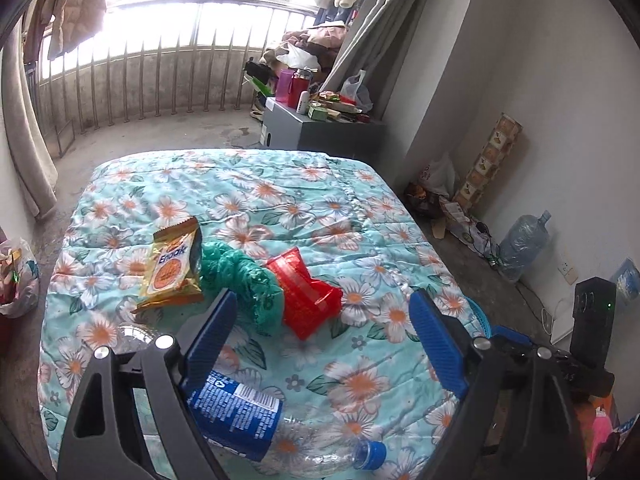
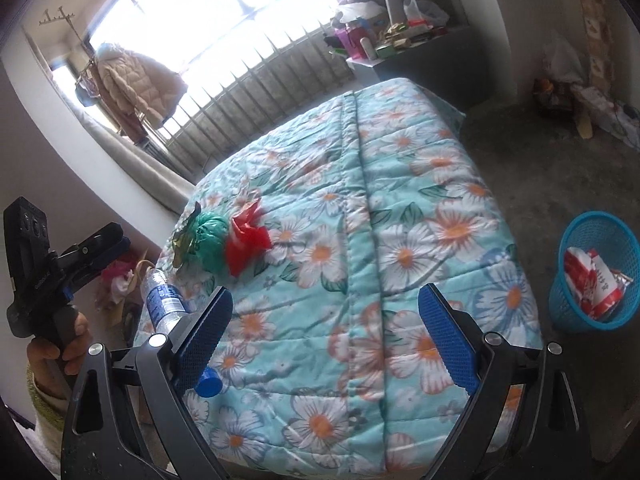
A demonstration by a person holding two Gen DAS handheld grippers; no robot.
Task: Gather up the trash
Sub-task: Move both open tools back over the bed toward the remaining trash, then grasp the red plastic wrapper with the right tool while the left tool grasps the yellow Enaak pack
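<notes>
On the floral quilt [image 1: 280,192] lie a yellow snack packet [image 1: 172,268], a crumpled green bag [image 1: 240,276] and a red bag [image 1: 304,292], all close together. A clear plastic bottle [image 1: 248,416] with a blue label and blue cap lies nearer, under my left gripper [image 1: 324,304], which is open and empty above it. My right gripper [image 2: 326,296] is also open with nothing between its pads, over the bed's near corner. Beside the bed on the floor stands a blue basket [image 2: 596,272] holding a red-and-white wrapper. A hand [image 2: 60,348] holds the left gripper at the left edge of the right wrist view.
A grey cabinet [image 1: 320,128] crowded with bottles and boxes stands beyond the bed. A large water jug [image 1: 524,244] and cables sit by the right wall. A filled plastic bag [image 1: 18,280] sits on the floor to the bed's left. Balcony railing [image 1: 160,80] runs behind.
</notes>
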